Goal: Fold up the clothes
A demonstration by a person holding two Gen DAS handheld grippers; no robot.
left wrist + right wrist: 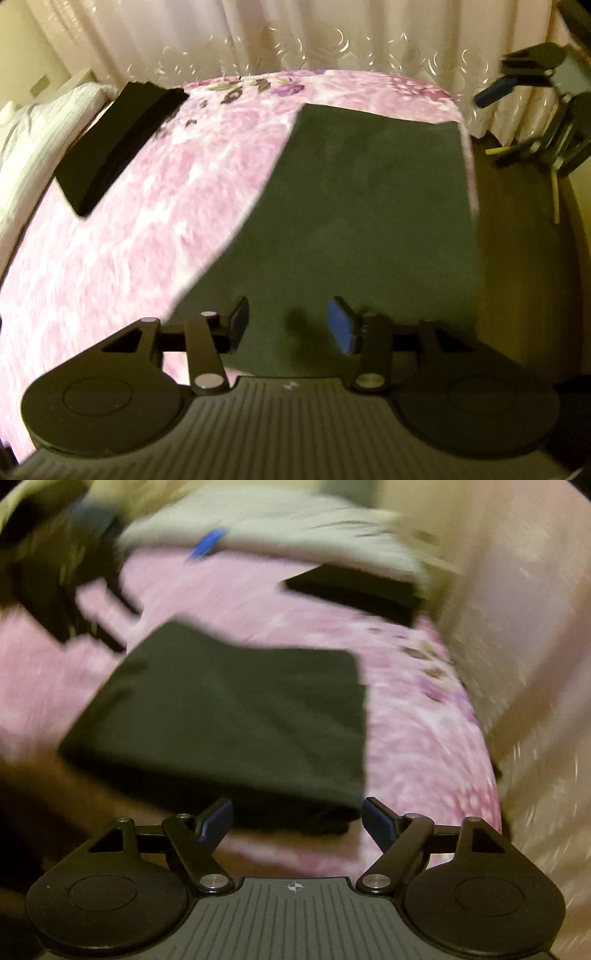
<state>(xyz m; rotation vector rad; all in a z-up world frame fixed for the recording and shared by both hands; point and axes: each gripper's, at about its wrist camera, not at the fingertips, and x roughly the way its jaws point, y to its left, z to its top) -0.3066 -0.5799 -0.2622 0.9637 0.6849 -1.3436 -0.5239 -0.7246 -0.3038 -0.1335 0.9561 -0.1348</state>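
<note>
Right now the left claw (286, 325) hangs over a dark green garment (369, 206) that lies flat on a bed with a pink floral bedspread (140, 229); its two fingers stand spread apart with nothing between them, and a small shadow falls on the cloth between the tips. In the left wrist view the garment covers the right-hand part of the bed, its far edge straight and its left edge running as a slanted line across the pink. Well apart from it, toward the far left corner of the bed, lies a folded black garment (118, 144), beside a white pillow (33, 147). Pale curtains (295, 37) hang behind the bed. At the upper right of that view the right claw (517, 79) shows small, with a blue pad visible. The right wrist view is blurred: the right claw (297, 821) is spread wide and empty just at the near edge of the dark green garment (240, 716), which from this side looks like a flat rectangle on the pink floral bedspread (424, 746). Farther back lies the folded black garment (354, 590), near the white pillow (258, 520), and the left claw (207, 546) appears at the upper left as a dark blurred shape with a blue pad.
</note>
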